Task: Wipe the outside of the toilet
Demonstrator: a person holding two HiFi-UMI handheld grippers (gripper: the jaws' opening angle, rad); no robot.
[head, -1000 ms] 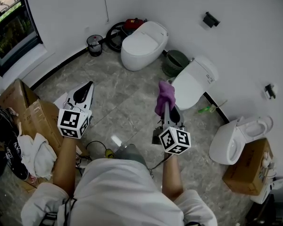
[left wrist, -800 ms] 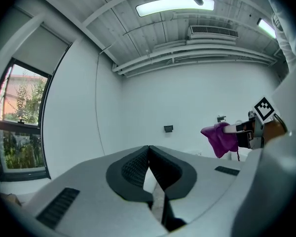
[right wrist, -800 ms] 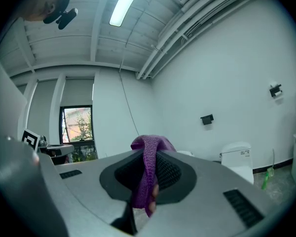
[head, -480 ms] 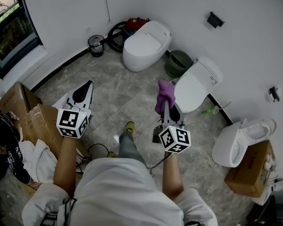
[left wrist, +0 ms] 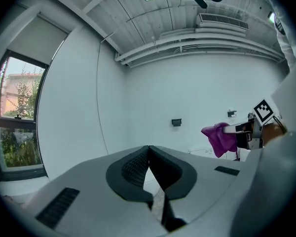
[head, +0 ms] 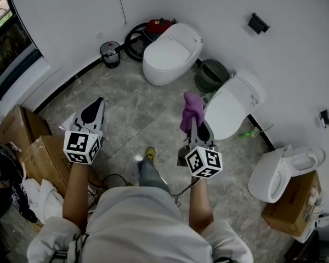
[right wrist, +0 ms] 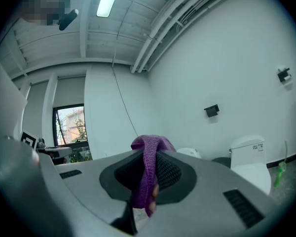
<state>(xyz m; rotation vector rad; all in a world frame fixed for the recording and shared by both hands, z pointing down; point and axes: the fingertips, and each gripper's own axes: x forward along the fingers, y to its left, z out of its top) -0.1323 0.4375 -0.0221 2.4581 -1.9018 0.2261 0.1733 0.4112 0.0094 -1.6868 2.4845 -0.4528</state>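
Approach seems the step in hand: my right tool (head: pixel 197 129) grips a crumpled purple cloth (head: pixel 191 109), while my left tool (head: pixel 93 113) is closed and empty. The white, closed-lid ceramic toilet (head: pixel 230 106) stands near the cloth, so next I'd lower the cloth onto its shell.

Bare marble floor (head: pixel 131 100) lies open ahead of your left gripper (head: pixel 97 106), up to the far toilet (head: pixel 170 51). The nearest toilet (head: pixel 230 106) stands just right of your right gripper (head: pixel 193 120) and its purple cloth (head: pixel 192 109), near flank unblocked. A green bin (head: pixel 211 74) crowds its far side, the wall (head: pixel 285 53) its back. Cardboard boxes (head: pixel 41 147) hem your left side
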